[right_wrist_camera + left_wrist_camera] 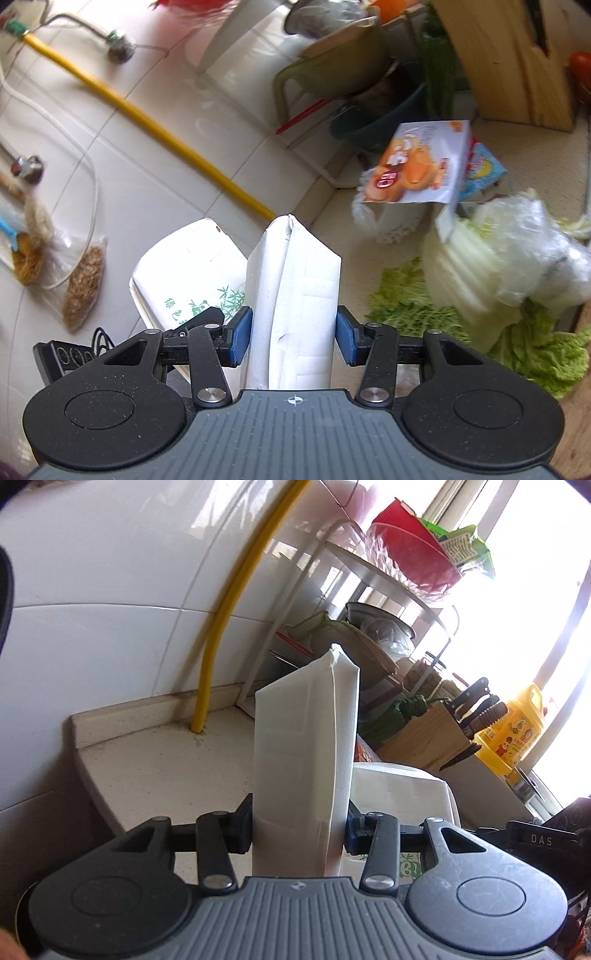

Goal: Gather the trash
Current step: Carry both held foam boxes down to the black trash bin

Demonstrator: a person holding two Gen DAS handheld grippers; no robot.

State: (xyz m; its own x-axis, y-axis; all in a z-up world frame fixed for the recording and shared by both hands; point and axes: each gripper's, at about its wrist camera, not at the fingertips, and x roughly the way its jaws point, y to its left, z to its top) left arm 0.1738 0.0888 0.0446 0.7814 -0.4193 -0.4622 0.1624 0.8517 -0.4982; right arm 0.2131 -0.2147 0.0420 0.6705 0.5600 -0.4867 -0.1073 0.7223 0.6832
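Note:
In the left wrist view my left gripper point(299, 829) is shut on a plain white carton point(306, 746) that stands upright between the pads, its folded top pointing away. My right gripper point(293, 338) is shut on a second white carton point(295, 295), with both blue pads against its sides. A third white carton with green panda print point(192, 273) sits just left of it, with black gripper parts against its lower edge. Over the beige counter point(343, 229) an orange-printed box point(417, 162) lies tilted on a white crumpled wrapper, and a blue carton point(484, 170) is behind it.
A yellow hose point(221, 620) runs down the white tiled wall to the counter corner. A wire rack holds a red bowl point(413, 557) and pots. A wooden knife block point(428, 734), a yellow bottle point(513, 731), wrapped cabbage point(517, 254) and loose green leaves point(417, 306) crowd the right.

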